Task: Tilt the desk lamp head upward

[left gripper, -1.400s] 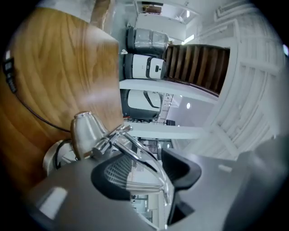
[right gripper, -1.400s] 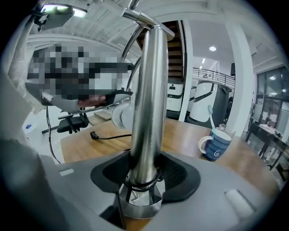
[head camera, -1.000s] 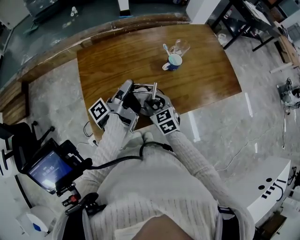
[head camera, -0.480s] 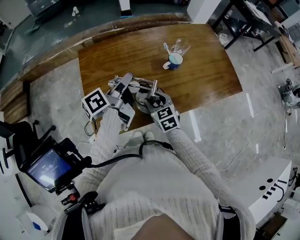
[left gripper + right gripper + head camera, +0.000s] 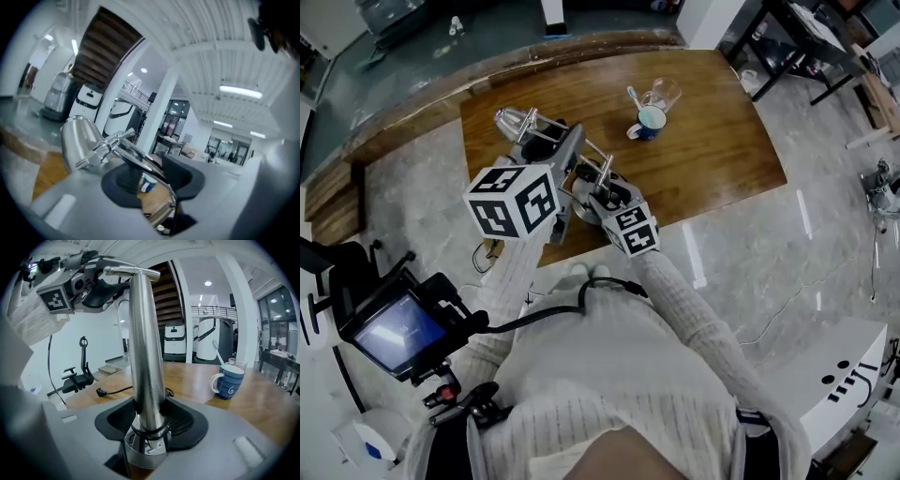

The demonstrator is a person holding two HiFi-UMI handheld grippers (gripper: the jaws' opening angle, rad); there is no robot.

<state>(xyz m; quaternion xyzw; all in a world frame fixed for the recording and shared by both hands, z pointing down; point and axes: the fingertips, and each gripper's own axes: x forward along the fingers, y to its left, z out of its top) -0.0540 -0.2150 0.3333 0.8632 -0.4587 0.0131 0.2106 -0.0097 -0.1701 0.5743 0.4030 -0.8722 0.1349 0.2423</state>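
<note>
A chrome desk lamp stands near the front edge of the wooden table (image 5: 712,141). My right gripper (image 5: 602,187) is shut on its upright post (image 5: 605,172), which fills the gap between the jaws in the right gripper view (image 5: 145,357), just above the base collar. My left gripper (image 5: 566,148) is raised high and shut on the thin chrome arm rods (image 5: 140,161) of the lamp. The silver cone-shaped lamp head (image 5: 514,120) sits beyond the left jaws, up and to the left (image 5: 77,140). The lamp's base is hidden under the grippers.
A blue mug (image 5: 649,122) with a toothbrush in it and a clear glass (image 5: 664,94) stand at the table's far right; the mug also shows in the right gripper view (image 5: 228,383). A black cable (image 5: 112,391) lies on the table's left side. An office chair (image 5: 77,373) stands beyond.
My left gripper has risen and swung away from me with the lamp arm, carrying the lamp head up and to the far left. The right gripper has stayed on the post.
</note>
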